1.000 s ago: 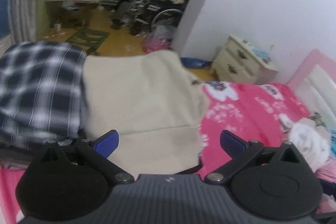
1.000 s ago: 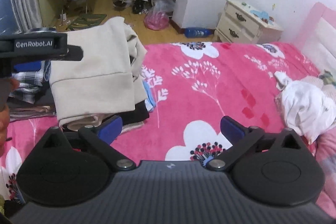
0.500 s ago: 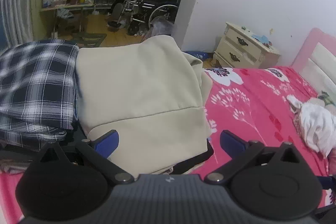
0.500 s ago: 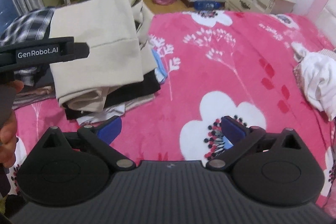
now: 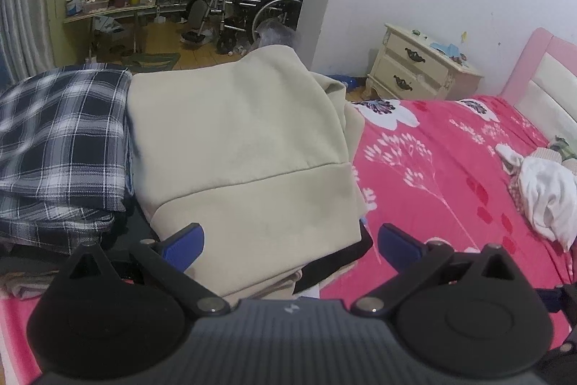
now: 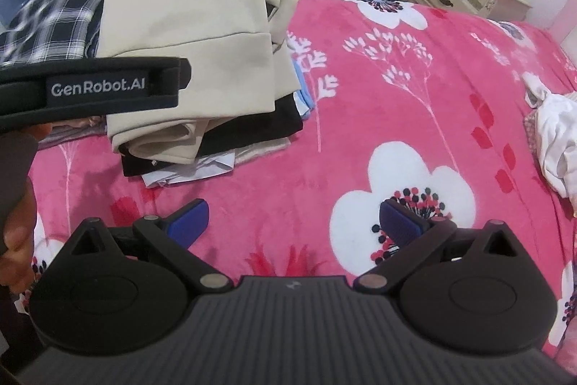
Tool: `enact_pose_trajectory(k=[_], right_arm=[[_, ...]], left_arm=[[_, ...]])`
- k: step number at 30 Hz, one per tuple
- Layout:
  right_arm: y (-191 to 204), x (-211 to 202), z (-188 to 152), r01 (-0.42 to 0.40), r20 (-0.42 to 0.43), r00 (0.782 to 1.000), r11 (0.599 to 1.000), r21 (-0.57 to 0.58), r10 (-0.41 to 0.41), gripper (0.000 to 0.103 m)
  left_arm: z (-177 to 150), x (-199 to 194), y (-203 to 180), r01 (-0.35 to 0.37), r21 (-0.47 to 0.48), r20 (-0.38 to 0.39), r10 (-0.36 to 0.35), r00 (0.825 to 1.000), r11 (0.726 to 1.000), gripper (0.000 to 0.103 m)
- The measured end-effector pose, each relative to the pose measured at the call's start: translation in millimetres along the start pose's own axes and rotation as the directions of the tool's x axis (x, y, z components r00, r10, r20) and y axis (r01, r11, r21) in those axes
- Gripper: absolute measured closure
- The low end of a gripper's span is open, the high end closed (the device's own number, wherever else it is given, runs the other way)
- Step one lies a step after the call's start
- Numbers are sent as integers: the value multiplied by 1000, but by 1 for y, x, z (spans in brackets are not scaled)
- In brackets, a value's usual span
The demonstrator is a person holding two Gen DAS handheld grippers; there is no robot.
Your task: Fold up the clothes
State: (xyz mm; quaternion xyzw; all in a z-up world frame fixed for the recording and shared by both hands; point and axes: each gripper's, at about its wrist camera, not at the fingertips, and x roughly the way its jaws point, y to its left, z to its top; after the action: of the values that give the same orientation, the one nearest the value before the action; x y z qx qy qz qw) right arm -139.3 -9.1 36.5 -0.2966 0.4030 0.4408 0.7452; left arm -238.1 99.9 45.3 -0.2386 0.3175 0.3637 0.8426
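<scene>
Folded beige garment sits on top of a stack of folded clothes at the foot-side corner of the bed, squared on the pile so it stays neat. Plaid shirt lies just beside the beige garment, on its far side from the headboard. Left gripper hovers at the beige garment's near edge, fingers wide apart, holding nothing. Right gripper hangs over bare blanket beside the stack, fingers spread, empty. White crumpled garment lies well apart from the stack, probably next to fold.
</scene>
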Motion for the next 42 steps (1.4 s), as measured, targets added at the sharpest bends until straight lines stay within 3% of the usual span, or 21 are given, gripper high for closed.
enact_pose_trajectory(k=[8, 14, 19, 25, 28, 32, 34, 38, 42], right_arm=[[-5, -2, 1, 7, 13, 1000, 1000, 15, -7, 2], [-7, -2, 1, 7, 27, 1000, 1000, 10, -7, 2], [-8, -3, 2, 8, 36, 999, 1000, 18, -9, 2], [-6, -5, 3, 12, 47, 999, 1000, 18, -13, 2], [-6, -5, 3, 14, 51, 999, 1000, 15, -15, 2], [-6, -6, 3, 17, 56, 998, 1000, 17, -18, 2], [-7, -6, 3, 16, 57, 998, 1000, 17, -17, 2], [-4, -6, 2, 13, 57, 998, 1000, -1, -13, 2], [-3, -5, 1, 12, 50, 999, 1000, -12, -12, 2]], left_arm=[[-7, -2, 0, -13, 6, -7, 13, 1000, 1000, 0], [-3, -21, -3, 20, 19, 145, -23, 989, 1000, 0], [-1, -35, -9, 27, 65, 265, -43, 963, 998, 0], [1, -51, -17, 27, 120, 402, -73, 913, 992, 0], [3, -48, -23, -8, 137, 371, -44, 928, 990, 0], [11, -31, -24, -38, 180, 258, -9, 966, 983, 0], [11, -24, -21, -43, 158, 204, 10, 979, 986, 0], [8, -11, -12, -21, 75, 117, 12, 993, 997, 0], [3, -6, -6, -33, 55, 79, 29, 996, 998, 0]])
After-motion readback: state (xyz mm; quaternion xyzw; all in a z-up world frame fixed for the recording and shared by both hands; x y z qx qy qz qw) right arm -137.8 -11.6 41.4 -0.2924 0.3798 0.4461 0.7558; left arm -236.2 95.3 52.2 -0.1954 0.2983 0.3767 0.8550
